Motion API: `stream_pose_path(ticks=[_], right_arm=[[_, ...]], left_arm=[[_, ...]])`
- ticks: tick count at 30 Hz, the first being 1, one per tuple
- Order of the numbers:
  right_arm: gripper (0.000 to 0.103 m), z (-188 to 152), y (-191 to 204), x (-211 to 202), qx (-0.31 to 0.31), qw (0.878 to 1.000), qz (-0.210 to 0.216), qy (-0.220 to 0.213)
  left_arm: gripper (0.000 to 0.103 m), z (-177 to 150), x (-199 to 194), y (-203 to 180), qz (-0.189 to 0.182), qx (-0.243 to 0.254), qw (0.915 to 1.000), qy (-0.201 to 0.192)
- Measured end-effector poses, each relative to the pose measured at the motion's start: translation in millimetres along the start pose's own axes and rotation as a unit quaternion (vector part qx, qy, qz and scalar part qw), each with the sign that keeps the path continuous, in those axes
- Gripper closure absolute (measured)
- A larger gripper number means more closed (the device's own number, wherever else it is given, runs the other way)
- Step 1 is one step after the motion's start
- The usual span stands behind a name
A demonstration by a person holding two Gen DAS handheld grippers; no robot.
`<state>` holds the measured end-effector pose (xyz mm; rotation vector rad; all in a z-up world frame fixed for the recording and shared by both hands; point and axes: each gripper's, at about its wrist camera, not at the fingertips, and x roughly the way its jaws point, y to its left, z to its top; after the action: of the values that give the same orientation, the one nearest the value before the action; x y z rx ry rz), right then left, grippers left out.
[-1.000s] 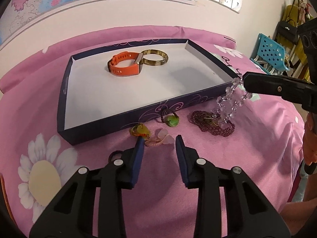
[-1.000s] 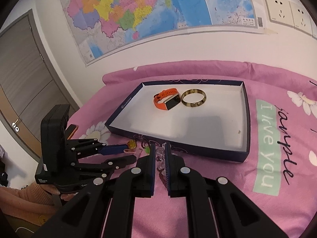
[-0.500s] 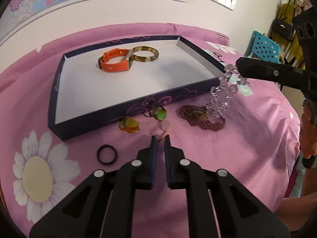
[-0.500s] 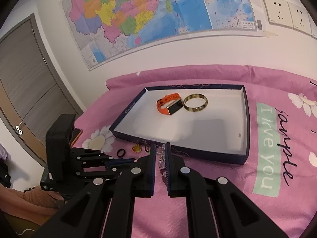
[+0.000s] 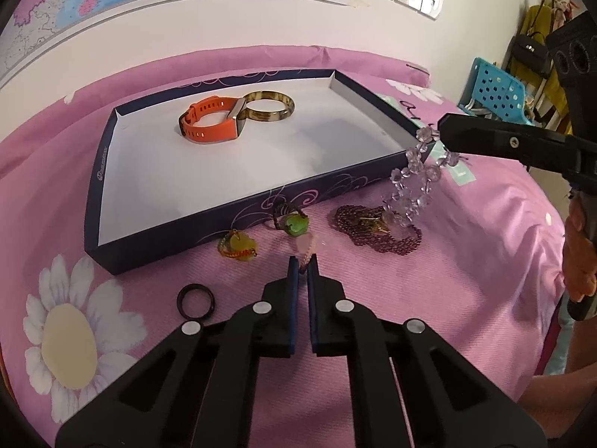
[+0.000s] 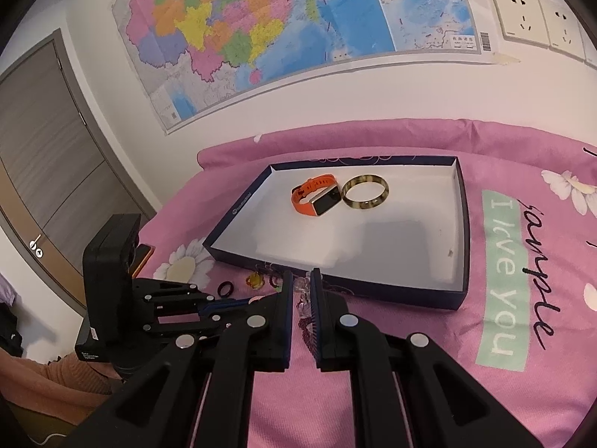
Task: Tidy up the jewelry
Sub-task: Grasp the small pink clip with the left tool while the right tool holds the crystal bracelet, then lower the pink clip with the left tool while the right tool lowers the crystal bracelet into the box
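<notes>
Pink pendant (image 5: 306, 245) partly hidden between left claw (image 5: 303, 261) tips.

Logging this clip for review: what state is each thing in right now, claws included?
left claw: shut on pink pendant
right claw: shut on clear bead bracelet, which hangs lifted
box lid: open side up on the bedspread
orange watch: in lid, touching bangle
amber bangle: flat in lid
purple bead chain: heaped on bedspread
green pendant, yellow pendant, black ring: lying outside lid
</notes>
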<state>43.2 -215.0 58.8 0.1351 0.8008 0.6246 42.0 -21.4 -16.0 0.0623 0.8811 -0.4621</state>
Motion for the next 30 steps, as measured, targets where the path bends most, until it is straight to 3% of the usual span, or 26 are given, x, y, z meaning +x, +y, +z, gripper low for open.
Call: stream_pose_path(ticks=[17,30], right_arm=[[0.096,21.9,4.8,-5.4,-0.013,1.000,0.003,-0.022],[0.096,47.5,0.7,12.6,-0.011,1.000,0.006,-0.025]], left_arm=[[0.099,16.3,-39.1,0.7,-0.021,-0.010,0.9987,-0.045],[0.099,35.3,-36.2,13.0,-0.013,-0.020,0.9983,-0.054]])
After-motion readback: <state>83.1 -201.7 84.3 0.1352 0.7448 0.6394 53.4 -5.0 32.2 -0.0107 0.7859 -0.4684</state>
